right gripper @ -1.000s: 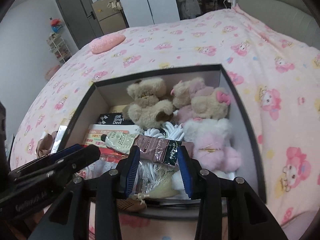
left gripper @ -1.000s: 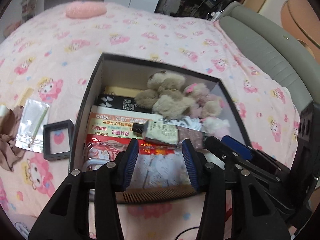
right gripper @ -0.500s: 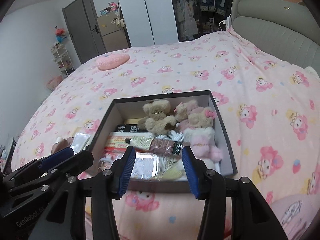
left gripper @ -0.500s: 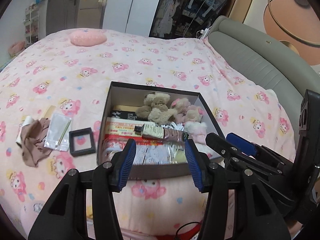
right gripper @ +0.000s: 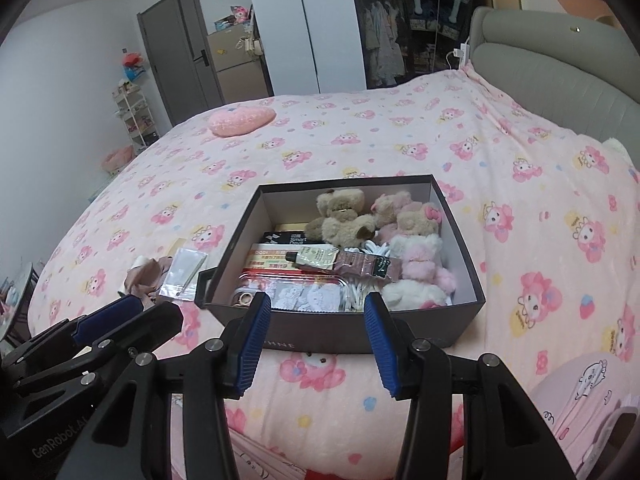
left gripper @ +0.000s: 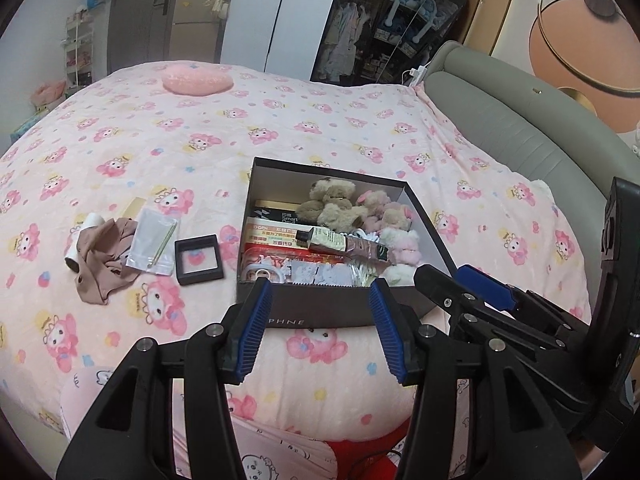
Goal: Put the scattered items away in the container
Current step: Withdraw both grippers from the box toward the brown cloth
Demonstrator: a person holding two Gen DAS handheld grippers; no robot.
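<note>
Both your left gripper and right gripper hang partly open and empty in front of the box, their jaws having just widened. The pouch, frame and brown cloth lie beside it on the bedspread, so half-spread jaws suit them.

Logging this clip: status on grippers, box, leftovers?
Left gripper and right gripper open, empty. Box partly packed. Black frame, clear pouch, brown cloth beside it on bedspread. Nothing blocking.

My left tongs cover part of the lettering on the box front, so I read only its last letters. The near wall hides the bottom of the tray. The print on the tube is too small to read.
</note>
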